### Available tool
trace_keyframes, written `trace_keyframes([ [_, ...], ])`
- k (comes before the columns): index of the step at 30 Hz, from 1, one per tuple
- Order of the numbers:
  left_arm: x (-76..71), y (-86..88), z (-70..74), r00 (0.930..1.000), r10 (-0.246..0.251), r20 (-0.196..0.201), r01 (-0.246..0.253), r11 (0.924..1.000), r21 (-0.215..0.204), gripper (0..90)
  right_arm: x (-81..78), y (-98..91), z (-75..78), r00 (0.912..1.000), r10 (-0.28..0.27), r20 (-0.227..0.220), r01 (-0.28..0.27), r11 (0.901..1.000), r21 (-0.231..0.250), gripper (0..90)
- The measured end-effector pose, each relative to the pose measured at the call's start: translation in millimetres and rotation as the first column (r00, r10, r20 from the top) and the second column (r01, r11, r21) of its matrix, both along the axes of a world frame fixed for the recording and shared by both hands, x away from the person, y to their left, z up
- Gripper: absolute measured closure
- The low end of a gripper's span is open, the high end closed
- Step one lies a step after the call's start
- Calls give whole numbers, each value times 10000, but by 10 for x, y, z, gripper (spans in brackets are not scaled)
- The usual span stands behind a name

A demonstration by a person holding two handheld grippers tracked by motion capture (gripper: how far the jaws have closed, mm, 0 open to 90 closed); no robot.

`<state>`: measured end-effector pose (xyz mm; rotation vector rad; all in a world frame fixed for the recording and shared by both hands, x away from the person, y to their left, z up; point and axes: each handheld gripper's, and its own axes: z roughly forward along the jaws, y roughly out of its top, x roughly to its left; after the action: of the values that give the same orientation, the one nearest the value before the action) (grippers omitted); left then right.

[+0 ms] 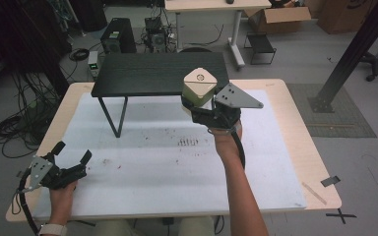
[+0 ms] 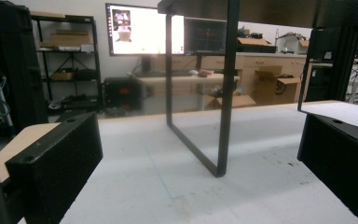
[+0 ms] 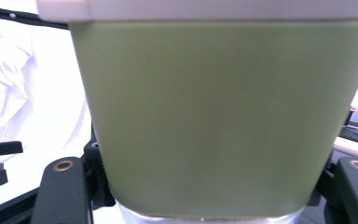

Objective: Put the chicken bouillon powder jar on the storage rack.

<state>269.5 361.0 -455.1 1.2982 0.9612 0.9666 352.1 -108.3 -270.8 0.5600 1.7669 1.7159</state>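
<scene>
Fingers (image 3: pixel 65 186) of the right gripper (image 1: pixel 203 109) clamp the lower sides of a pale green, square-sided plastic canister with a cream lid (image 1: pixel 200 87), held upright above the counter (image 1: pixel 275 196) by the right end of the small black shelf (image 1: pixel 157 73). It looks rigid, smooth, likely light; a low grip on flat walls suits it. Left gripper (image 1: pixel 72 152) rests at the near left, fingers spread and empty.

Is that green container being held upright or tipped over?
Upright: the green container sits in the right gripper with its pale lid on top.
</scene>
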Motion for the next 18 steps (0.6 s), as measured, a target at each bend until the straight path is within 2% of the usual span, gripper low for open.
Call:
trace_keyframes([
  [18,1,-2,0,10000,-3,-9,3,10000,-1,2,236,157,254,9998,99,174,-102,9998,159,289],
])
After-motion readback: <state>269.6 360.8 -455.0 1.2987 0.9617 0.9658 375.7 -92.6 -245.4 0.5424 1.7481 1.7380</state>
